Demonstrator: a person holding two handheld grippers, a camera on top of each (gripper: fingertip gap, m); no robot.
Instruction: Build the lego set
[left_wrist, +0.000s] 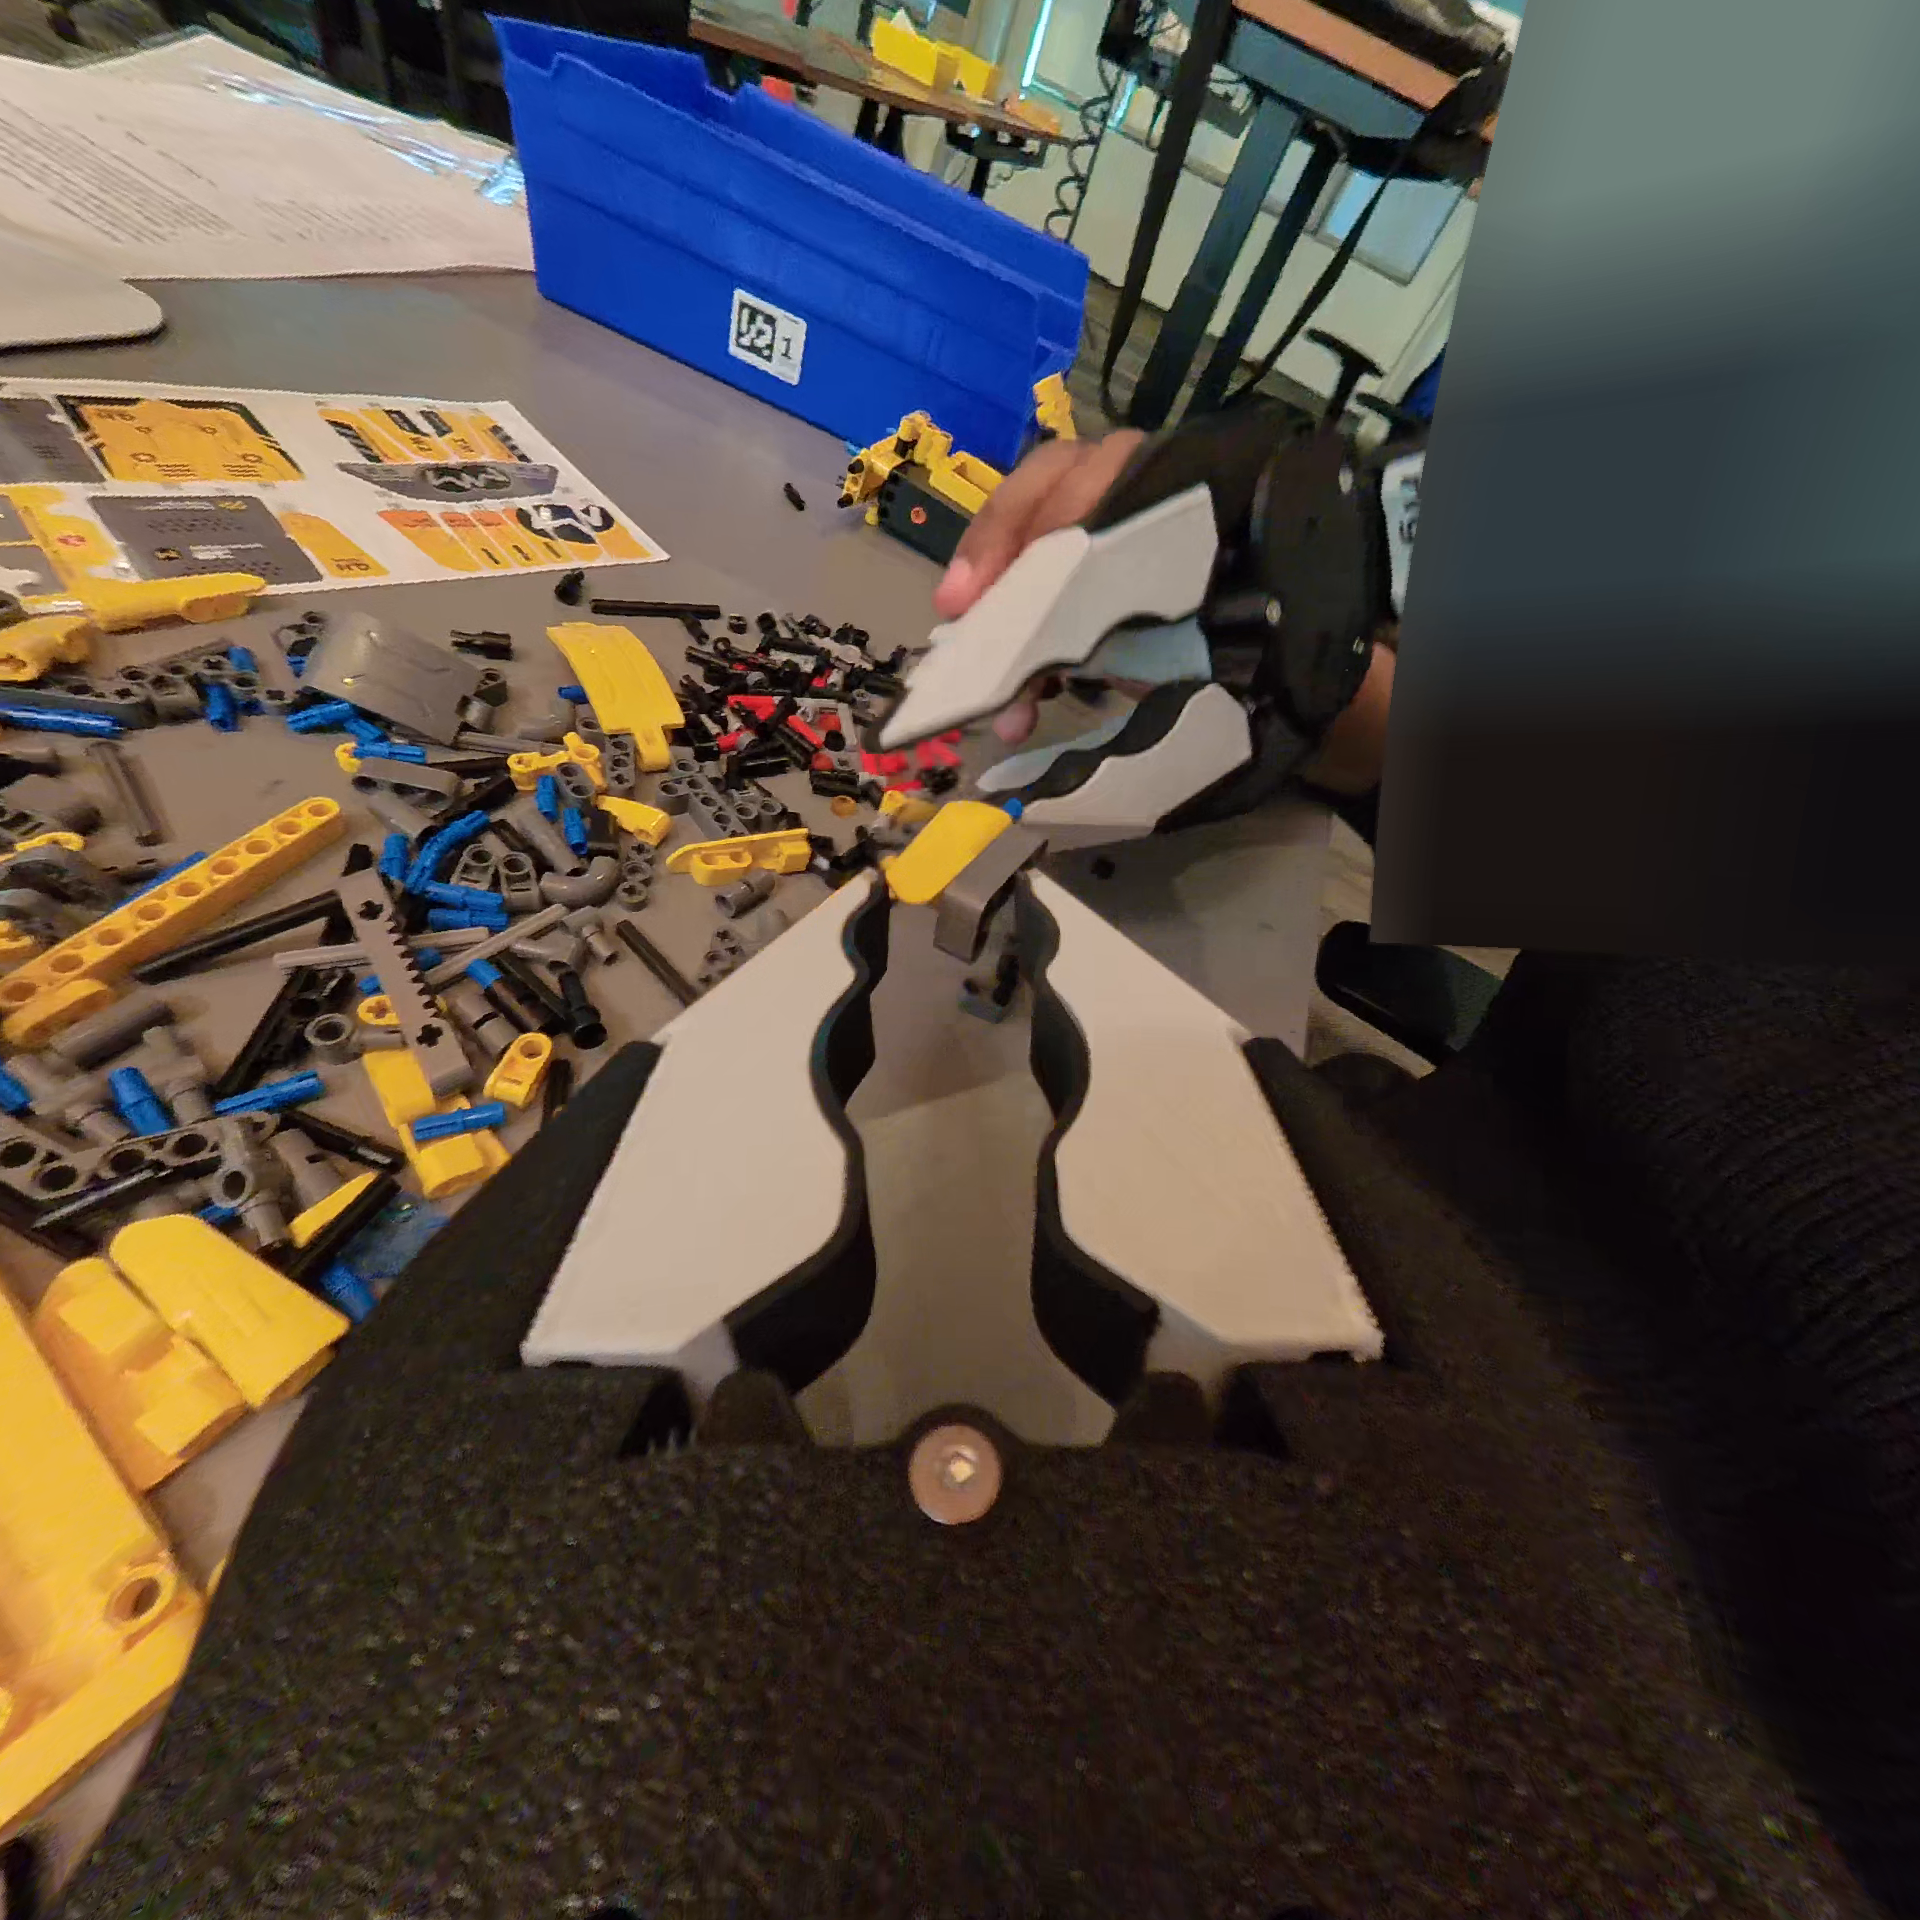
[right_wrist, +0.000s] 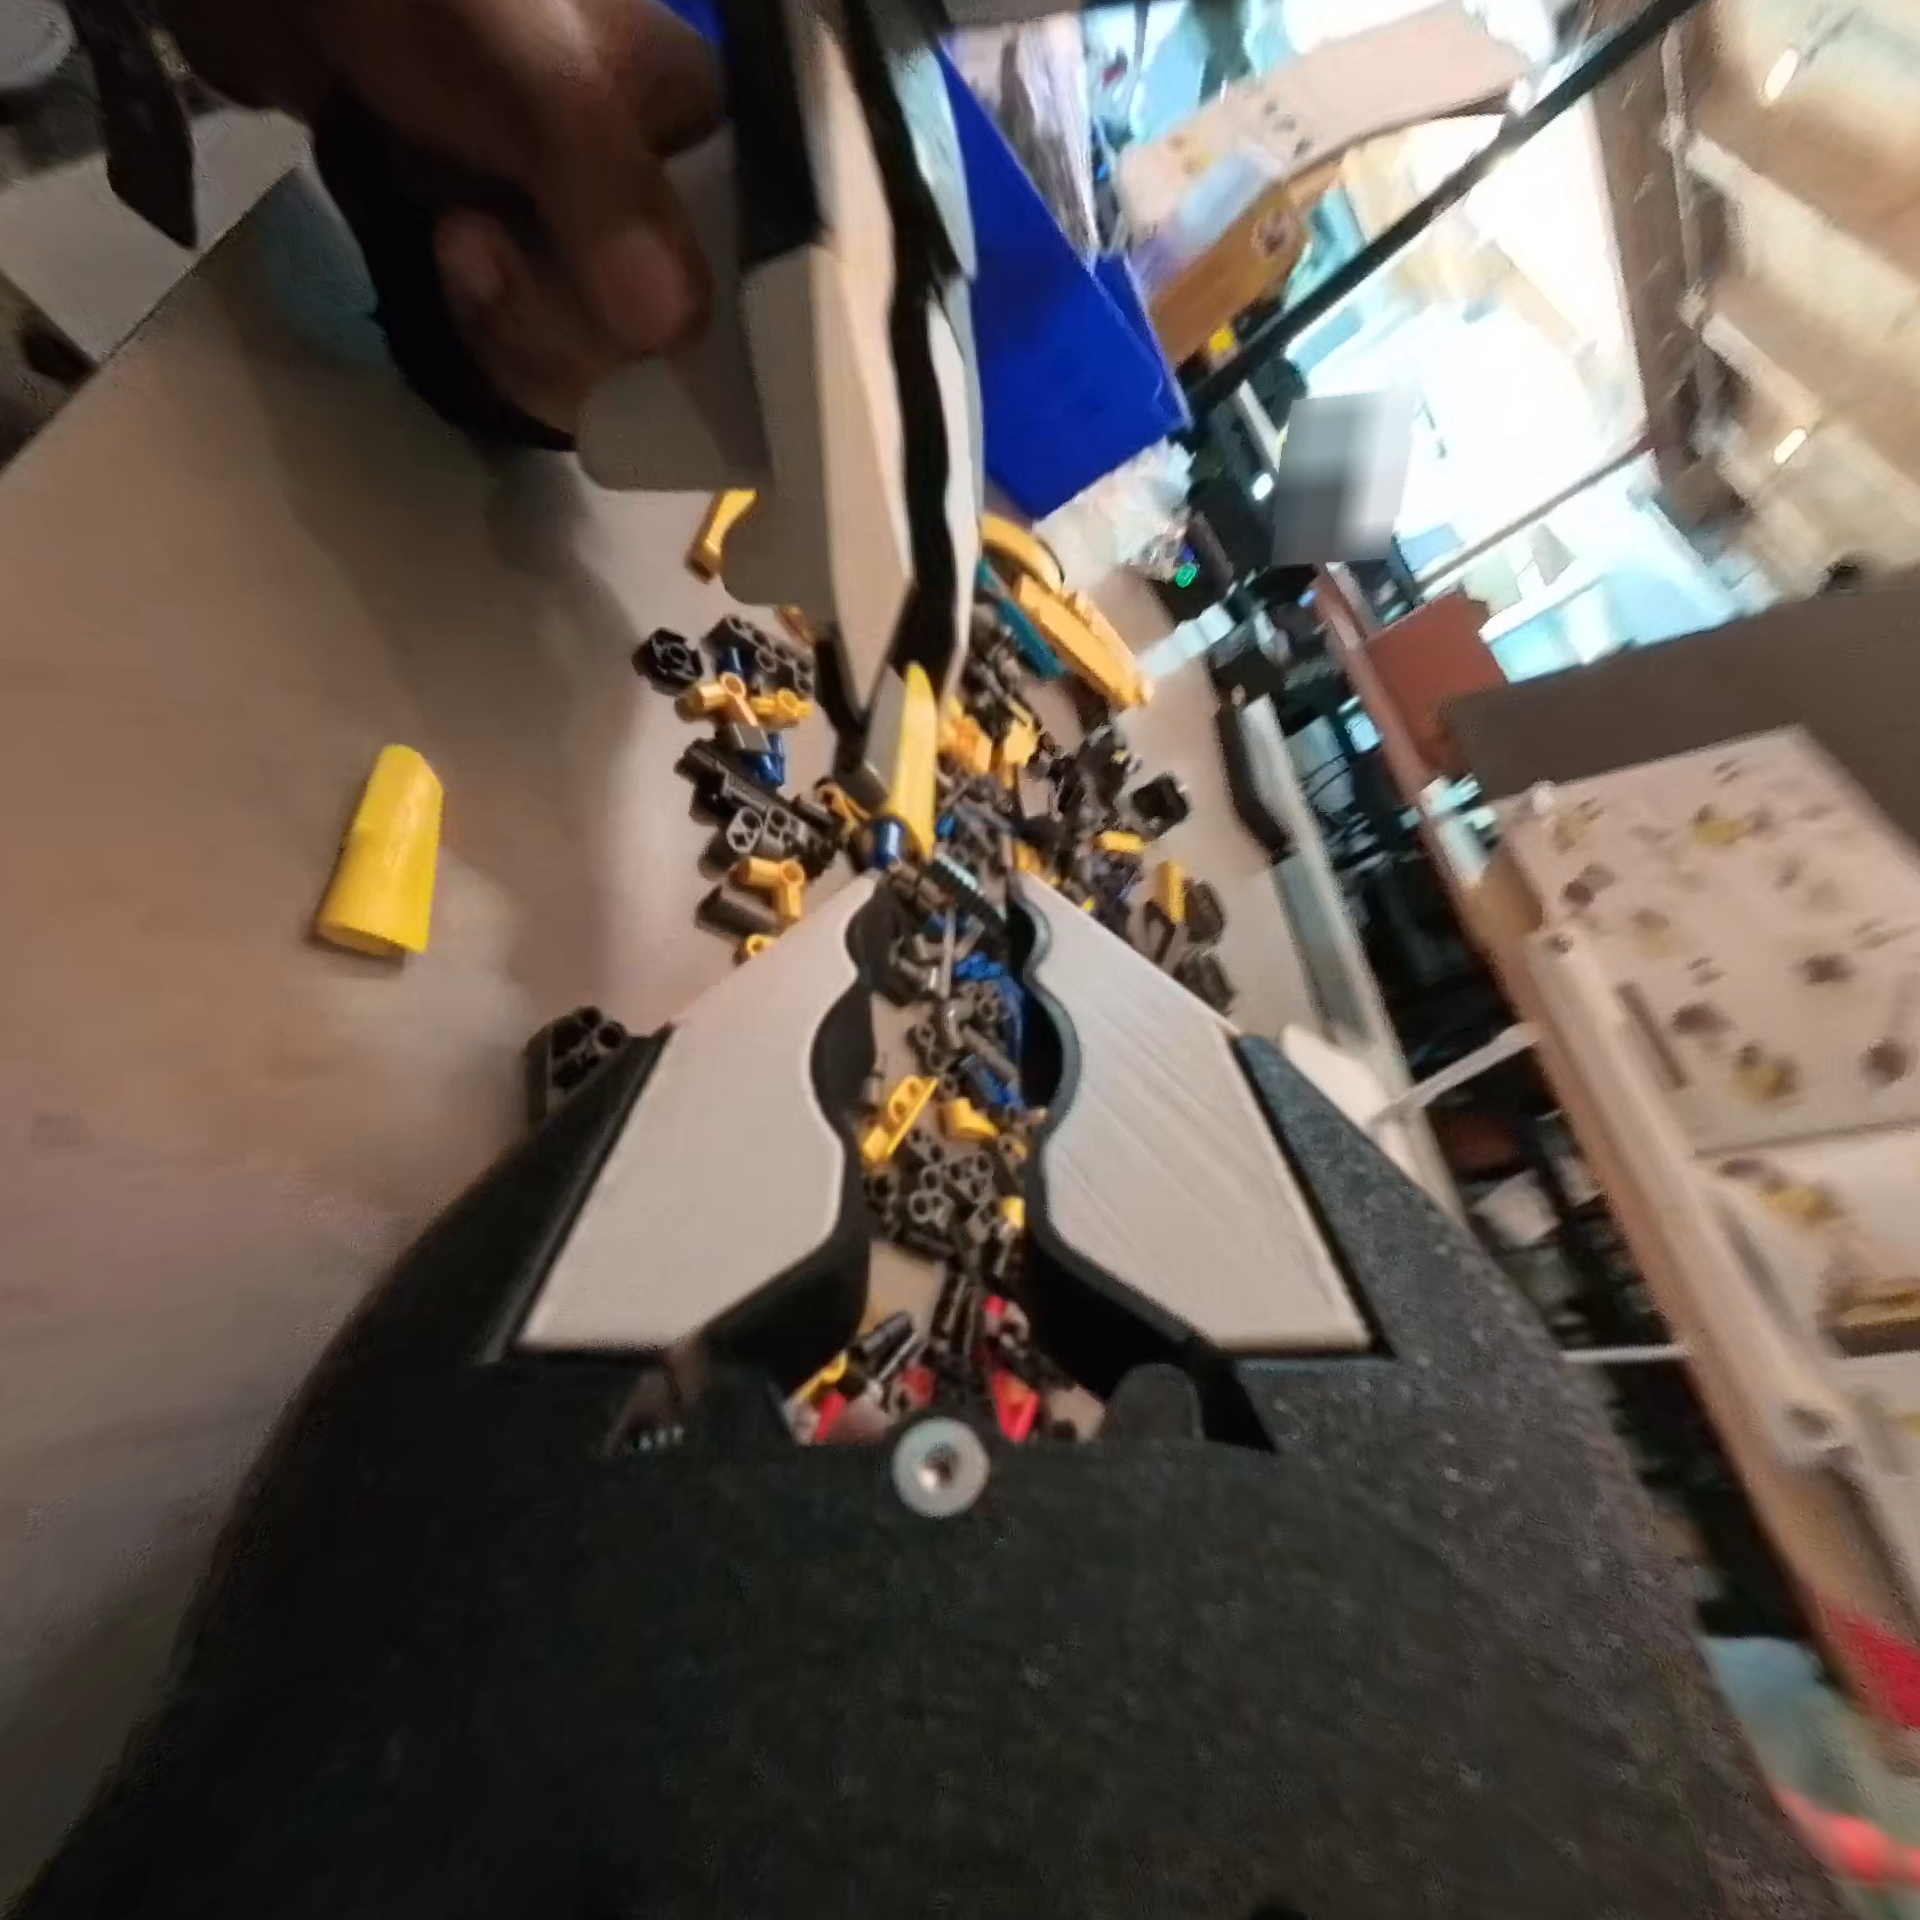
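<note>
My left gripper (left_wrist: 956, 888) is shut on a small assembly (left_wrist: 940, 847) of a yellow curved panel and a grey piece, held above the grey table. In the right wrist view the same gripper (right_wrist: 914, 649) comes in from the top, with the assembly (right_wrist: 912, 748) at its tips and a hand behind it. My right gripper (right_wrist: 943, 896) is open and empty and hovers over the pile of loose building pieces (right_wrist: 935, 1143). In the left wrist view it (left_wrist: 940, 758) sits just beyond the held assembly, with its lower fingertip close to the yellow panel.
Loose yellow, blue, black, grey and red building pieces (left_wrist: 468, 831) cover the table. A sticker sheet (left_wrist: 312, 488) and papers (left_wrist: 208, 177) lie at the left. A blue bin (left_wrist: 790, 239) stands behind, with a partly built yellow model (left_wrist: 925, 478) beside it. A yellow tapered piece (right_wrist: 384, 852) lies apart. Both grippers' tips are close together, under 4 cm apart. The partly built yellow model (left_wrist: 925, 478) is about 30 cm from both grippers' fingertips.
</note>
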